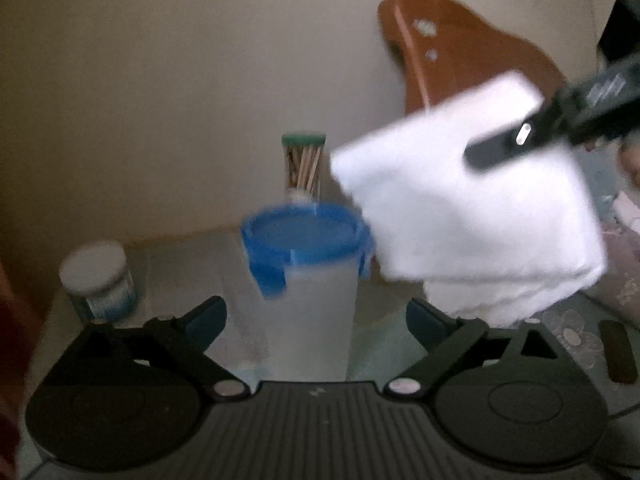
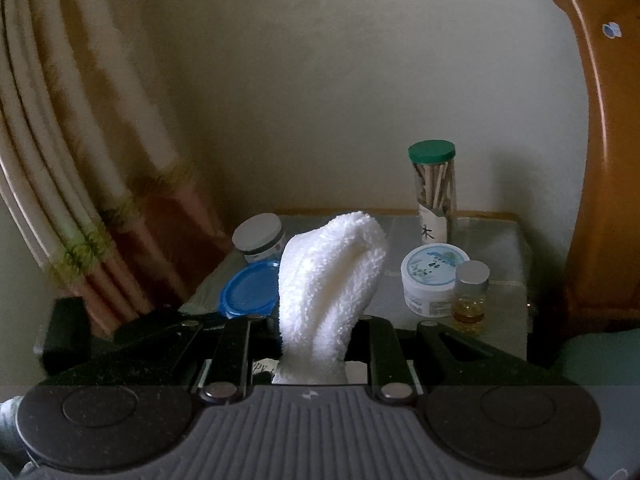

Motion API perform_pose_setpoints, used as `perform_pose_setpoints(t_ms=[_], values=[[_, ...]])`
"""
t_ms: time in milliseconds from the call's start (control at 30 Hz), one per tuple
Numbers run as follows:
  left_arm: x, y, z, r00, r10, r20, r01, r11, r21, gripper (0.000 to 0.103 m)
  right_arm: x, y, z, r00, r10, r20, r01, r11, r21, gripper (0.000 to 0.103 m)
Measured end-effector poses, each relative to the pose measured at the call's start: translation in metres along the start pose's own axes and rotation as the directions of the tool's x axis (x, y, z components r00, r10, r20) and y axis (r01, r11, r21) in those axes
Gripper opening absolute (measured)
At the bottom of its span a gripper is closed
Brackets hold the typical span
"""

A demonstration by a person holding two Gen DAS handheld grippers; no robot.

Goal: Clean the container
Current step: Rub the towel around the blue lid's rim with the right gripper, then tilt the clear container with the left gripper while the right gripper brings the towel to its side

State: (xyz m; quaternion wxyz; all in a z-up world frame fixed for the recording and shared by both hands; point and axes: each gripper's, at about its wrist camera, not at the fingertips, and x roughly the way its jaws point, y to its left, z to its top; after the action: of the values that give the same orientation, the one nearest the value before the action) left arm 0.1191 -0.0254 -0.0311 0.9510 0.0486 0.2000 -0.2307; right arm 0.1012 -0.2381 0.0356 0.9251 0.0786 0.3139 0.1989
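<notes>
A tall translucent container (image 1: 312, 320) with a blue clip lid (image 1: 304, 240) stands upright on the table. It sits between the fingers of my left gripper (image 1: 316, 312), which is open, with both pads clear of its walls. My right gripper (image 1: 496, 148) comes in from the upper right, shut on a folded white cloth (image 1: 472, 208) that hangs just right of the lid. In the right wrist view the cloth (image 2: 332, 280) rises from between the fingers of the right gripper (image 2: 316, 332) and hides part of the blue lid (image 2: 248, 292).
On the glass-topped table (image 2: 500, 248) stand a green-capped toothpick jar (image 2: 432, 188), a white jar (image 2: 260, 240), a round cream tin (image 2: 432, 276) and a small amber bottle (image 2: 470, 296). A curtain (image 2: 80, 160) hangs at the left, and a wooden headboard (image 2: 600, 160) stands at the right.
</notes>
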Motion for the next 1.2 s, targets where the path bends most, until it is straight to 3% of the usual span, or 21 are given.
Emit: perform_pose_setpoints(t_ms=[200,367,633,800,933,1200], values=[[-0.013,0.017,0.046,0.997,0.048,0.067,-0.049,0.999,-0.001,0.103,-0.003,-0.012,-0.003,1.0,-0.004,0.031,0.002,0.999,0.044,0.023],[0.018,0.037,0.064,0.996,0.085,-0.028,-0.086,0.994,-0.068,0.103,-0.001,-0.017,-0.008,0.999,0.007,0.037,-0.01,0.997,0.072,0.023],[0.039,0.041,0.059,0.991,0.079,-0.11,-0.089,0.992,-0.089,0.103,0.007,-0.024,-0.012,0.997,0.048,0.068,-0.055,0.992,0.115,0.023],[0.044,0.041,0.056,0.986,0.081,-0.145,-0.096,0.99,-0.099,0.103,0.015,-0.02,-0.008,0.987,0.125,0.105,-0.137,0.984,0.118,0.023],[0.044,0.04,0.057,0.985,0.08,-0.15,-0.096,0.99,-0.101,0.103,0.023,-0.016,-0.008,0.977,0.17,0.125,-0.185,0.975,0.123,0.023],[0.046,0.041,0.057,0.984,0.086,-0.154,-0.105,0.987,-0.123,0.103,0.054,-0.02,-0.02,0.972,0.22,0.084,-0.232,0.956,0.182,0.023]])
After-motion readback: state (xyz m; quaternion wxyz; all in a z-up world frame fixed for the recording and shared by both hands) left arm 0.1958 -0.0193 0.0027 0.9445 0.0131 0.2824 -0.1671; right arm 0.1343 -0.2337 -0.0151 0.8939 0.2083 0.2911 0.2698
